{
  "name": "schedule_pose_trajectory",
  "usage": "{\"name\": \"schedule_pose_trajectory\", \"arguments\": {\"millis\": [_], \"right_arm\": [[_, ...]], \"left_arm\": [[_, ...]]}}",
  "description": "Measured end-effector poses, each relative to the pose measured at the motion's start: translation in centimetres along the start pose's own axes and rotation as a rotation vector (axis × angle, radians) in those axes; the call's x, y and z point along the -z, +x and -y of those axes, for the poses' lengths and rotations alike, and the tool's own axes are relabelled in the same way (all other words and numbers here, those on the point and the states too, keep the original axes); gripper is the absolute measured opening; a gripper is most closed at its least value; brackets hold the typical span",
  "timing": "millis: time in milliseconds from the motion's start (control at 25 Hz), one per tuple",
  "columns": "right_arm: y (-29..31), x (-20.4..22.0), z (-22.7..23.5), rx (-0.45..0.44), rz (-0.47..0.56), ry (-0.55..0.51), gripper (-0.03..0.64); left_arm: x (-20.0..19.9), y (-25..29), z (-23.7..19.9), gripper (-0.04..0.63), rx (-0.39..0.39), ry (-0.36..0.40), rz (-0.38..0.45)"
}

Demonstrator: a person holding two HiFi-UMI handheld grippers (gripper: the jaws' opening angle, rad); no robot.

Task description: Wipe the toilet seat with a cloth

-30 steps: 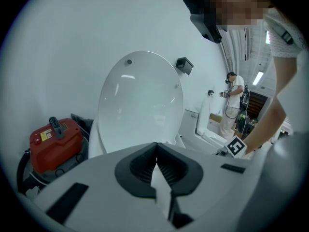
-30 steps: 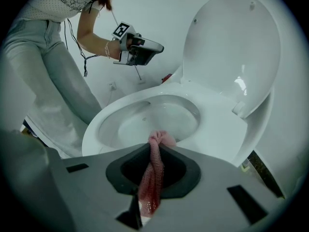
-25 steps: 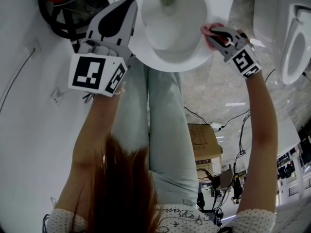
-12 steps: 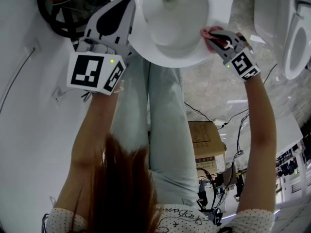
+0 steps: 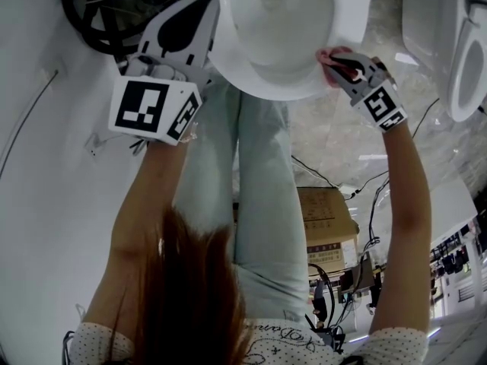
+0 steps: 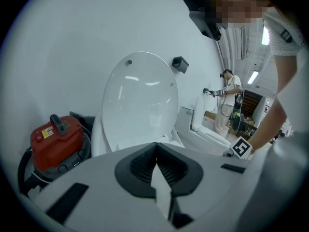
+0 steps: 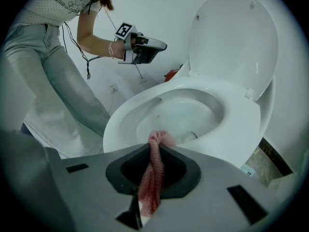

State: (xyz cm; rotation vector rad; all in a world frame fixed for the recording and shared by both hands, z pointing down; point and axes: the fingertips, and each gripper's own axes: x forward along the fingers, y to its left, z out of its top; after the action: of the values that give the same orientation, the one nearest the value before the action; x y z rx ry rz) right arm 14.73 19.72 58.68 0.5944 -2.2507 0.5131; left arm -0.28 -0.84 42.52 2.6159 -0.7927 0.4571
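We are in the wiping step itself. Our right gripper [image 5: 335,61] is clamped on the pink cloth [image 7: 153,174]. The cloth runs as a narrow folded strip between the closed jaws, and its bunched end pokes out just past their tips. In the head view that bunched end sits against the toilet seat [image 7: 231,135] on the side of the ring nearest our right arm, close to its inner edge. We judge it to be touching the seat, though we cannot see the contact line itself.

The lid [image 6: 140,100] stands upright behind the bowl [image 7: 181,115], so the whole ring of the seat is open to us. Our left gripper [image 5: 185,33] hangs in the air beside the seat's other side, apart from it. Its jaws are drawn together with nothing between them, so it has no part in the wipe right now. A red canister [image 6: 56,134] stands on the floor beside the toilet, well clear of the work.

How much of the seat is already wiped we cannot tell, since its surface looks evenly white all round.

The next move, as we see it, calls for a steady sweep along the ring. We need to keep the grip tight so the thin strip does not slip out, and press down enough that the bunched end stays flat on the seat. We should follow the curve without letting the end drop over the inner edge into the bowl.
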Motion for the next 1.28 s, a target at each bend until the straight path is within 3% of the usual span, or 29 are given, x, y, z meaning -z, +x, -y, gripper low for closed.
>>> {"name": "schedule_pose_trajectory", "arguments": {"millis": [640, 920, 1280], "right_arm": [[1.3, -0.2, -5.6, -0.013, 0.003, 0.1, 0.057], [2.2, -0.5, -7.1, -0.001, 0.013, 0.164, 0.057], [5.2, -3.5, -11.0, -0.006, 0.026, 0.152, 0.057]], "left_arm": [[0.0, -1.6, -0.3, 0.0, 0.005, 0.009, 0.005], [0.3, -3.1, -1.5, 0.0, -0.024, -0.006, 0.01], [0.7, -6.4, -4.1, 0.0, -0.086, -0.042, 0.023]]}}
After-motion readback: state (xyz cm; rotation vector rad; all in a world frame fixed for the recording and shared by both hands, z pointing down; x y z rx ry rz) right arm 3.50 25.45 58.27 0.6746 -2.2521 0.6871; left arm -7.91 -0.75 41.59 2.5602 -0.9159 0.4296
